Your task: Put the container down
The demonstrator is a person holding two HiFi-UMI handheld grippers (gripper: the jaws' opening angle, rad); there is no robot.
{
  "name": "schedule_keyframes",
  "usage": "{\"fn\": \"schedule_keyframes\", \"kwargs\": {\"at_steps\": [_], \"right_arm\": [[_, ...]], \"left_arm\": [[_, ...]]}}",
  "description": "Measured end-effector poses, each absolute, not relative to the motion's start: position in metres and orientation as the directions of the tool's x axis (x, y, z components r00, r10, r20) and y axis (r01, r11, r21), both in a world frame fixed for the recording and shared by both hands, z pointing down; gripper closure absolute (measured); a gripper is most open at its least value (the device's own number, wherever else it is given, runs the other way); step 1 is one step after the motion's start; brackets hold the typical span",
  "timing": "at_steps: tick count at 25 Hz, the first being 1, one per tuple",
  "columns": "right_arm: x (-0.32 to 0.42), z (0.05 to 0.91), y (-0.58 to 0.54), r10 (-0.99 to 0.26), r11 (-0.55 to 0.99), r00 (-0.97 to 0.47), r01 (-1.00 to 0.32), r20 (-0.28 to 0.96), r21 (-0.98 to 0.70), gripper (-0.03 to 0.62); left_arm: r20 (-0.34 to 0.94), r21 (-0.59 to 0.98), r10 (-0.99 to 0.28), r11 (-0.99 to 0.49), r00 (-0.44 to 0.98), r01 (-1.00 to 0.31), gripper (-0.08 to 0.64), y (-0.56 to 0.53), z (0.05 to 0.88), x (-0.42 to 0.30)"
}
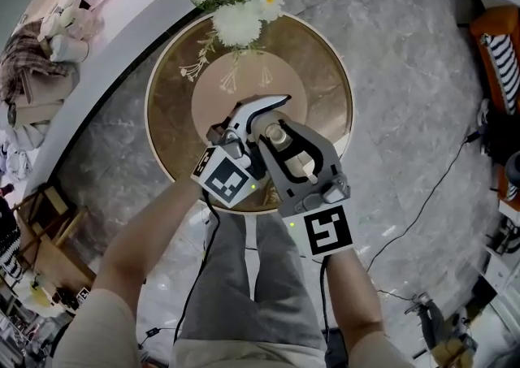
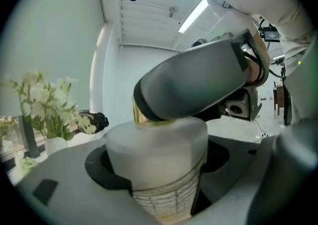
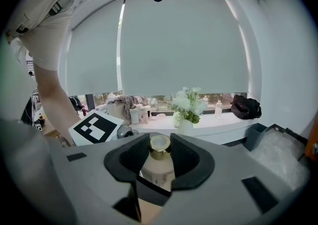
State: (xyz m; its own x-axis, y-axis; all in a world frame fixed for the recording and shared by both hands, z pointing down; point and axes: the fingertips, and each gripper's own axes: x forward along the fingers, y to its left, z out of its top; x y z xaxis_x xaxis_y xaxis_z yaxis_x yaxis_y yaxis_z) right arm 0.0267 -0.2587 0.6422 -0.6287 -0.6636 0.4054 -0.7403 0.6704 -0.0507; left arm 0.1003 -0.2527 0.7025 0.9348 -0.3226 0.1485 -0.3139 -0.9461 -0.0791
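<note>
1. The bottle (image 2: 156,154) is held by both grippers over the near part of the round table (image 1: 162,114). Can't tell whether its base touches the tabletop.
2. L gripper (image 1: 253,119): jaws pinch the bottle's pale body, w/ dark pads against both sides. Seen in the left gripper view.
3. R gripper (image 1: 273,127): jaws close on the gold cap (image 3: 160,145), one pad on each side, w/ the body below. Seen in the right gripper view.
4. In the left gripper view, the R gripper's grey jaw lies across the top of the bottle and covers most of the cap.
5. A white flower bunch (image 1: 240,1) sits at the table's far edge, well apart from the bottle.
6. The person's legs in grey trousers (image 1: 260,277) are just beside the table's near edge.
</note>
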Motion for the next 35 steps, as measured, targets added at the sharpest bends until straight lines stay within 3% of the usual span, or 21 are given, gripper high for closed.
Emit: {"fn": "schedule_keyframes", "kwargs": {"at_steps": [13,35], "right_arm": [[0.022,0.737,-0.279,-0.658,0.663,-0.616,-0.746,0.433,-0.055,0.462],[0.014,0.804,-0.290,-0.652,0.696,-0.599,-0.716,0.465,0.054,0.463]], "left_arm": [[0.301,-0.081,-0.290,-0.957,0.909,-0.279,0.207,-0.269,0.806,0.093],[0.506,-0.030,-0.245,-0.963,0.827,-0.267,0.206,-0.278,0.886,0.081]]}}
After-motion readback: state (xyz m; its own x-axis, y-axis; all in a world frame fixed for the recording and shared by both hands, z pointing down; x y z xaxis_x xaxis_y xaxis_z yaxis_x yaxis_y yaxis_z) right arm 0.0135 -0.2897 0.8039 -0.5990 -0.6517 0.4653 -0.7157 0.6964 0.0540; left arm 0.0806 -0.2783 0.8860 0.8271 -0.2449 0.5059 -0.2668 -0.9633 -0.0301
